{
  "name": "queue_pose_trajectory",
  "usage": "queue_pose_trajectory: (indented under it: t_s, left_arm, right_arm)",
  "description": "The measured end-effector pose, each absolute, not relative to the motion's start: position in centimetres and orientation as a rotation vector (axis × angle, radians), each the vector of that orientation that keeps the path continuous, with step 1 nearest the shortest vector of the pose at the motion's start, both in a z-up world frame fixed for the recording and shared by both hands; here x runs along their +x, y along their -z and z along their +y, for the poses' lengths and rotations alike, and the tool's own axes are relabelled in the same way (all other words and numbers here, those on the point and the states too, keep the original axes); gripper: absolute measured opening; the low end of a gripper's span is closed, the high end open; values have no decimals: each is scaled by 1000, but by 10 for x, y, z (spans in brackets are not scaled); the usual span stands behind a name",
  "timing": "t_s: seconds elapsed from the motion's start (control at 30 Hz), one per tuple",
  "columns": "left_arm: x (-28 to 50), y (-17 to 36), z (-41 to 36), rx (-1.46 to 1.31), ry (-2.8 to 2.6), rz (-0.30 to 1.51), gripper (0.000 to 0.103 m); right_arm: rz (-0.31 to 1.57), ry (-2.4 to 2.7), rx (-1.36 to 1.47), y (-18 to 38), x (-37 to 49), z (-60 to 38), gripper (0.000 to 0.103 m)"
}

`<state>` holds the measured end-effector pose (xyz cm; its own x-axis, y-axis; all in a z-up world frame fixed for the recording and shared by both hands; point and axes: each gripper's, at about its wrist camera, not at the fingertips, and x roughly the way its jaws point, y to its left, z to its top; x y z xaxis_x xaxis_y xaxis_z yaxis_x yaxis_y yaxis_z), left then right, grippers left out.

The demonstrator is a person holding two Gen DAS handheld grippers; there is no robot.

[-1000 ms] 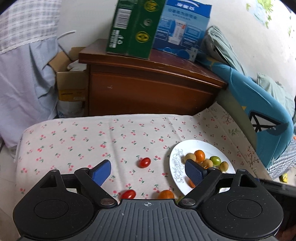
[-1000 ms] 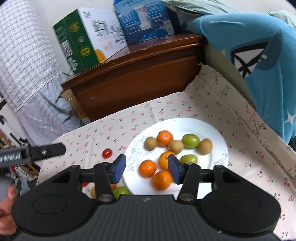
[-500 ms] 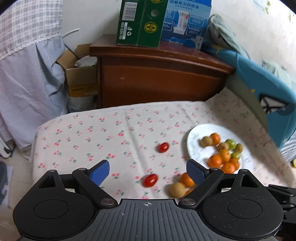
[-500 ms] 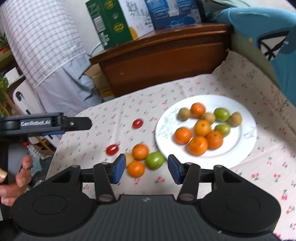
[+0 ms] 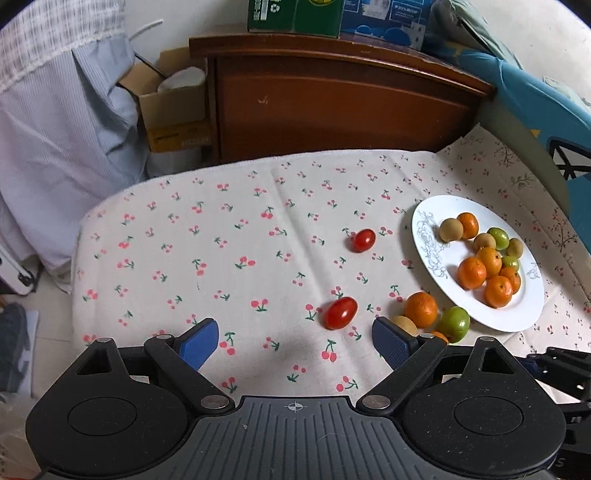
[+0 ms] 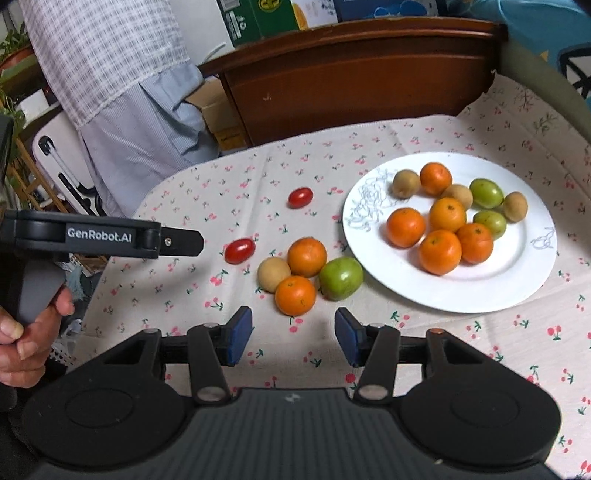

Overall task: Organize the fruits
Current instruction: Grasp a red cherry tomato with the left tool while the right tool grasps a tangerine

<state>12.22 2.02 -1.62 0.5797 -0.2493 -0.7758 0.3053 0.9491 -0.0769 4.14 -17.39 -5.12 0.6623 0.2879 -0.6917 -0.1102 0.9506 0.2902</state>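
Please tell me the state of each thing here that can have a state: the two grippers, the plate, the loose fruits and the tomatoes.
left gripper: open wide, empty, above the cloth.
right gripper: open, empty, near the loose fruits.
plate: upright on the cloth, holding oranges, green and tan fruits.
loose fruits: clustered on the cloth beside the plate, not in it.
near tomato: lying on the cloth.
far tomato: lying on the cloth, apart.

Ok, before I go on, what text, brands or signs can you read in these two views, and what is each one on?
"GenRobot.AI": white lettering on the side of the left gripper, right wrist view.
Recycling sign with small print: on the green box on the wooden cabinet; the print is too small to read.
Blue box beside it: white print, too blurred to read.
Plate: only a drawn pattern, no words.
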Motion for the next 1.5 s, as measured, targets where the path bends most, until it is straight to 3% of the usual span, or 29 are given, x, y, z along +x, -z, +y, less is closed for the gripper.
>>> queue_pose_trajectory:
  t_s: [0.17, 0.57, 0.67, 0.87, 1.07, 1.5]
  left_arm:
    - [124, 22, 18, 89, 342, 877, 91]
    - [127, 31, 7, 137, 381, 820, 89]
    - [127, 33, 5, 143, 401, 812, 83]
    - [130, 40, -1, 155, 429, 814, 61]
    - [131, 44, -6, 156, 460, 804, 53]
    - [135, 55, -18, 173, 479, 826, 26]
  right_arm:
    - [824, -221, 225, 59, 49, -171, 49]
    - [786, -207, 181, 68, 58, -163, 37]
    - [783, -215, 188, 70, 60, -163, 29]
    - [804, -217, 207, 68, 57, -167, 29]
    - [823, -213, 229, 67, 54, -170, 29]
    - [829, -215, 241, 67, 52, -172, 29]
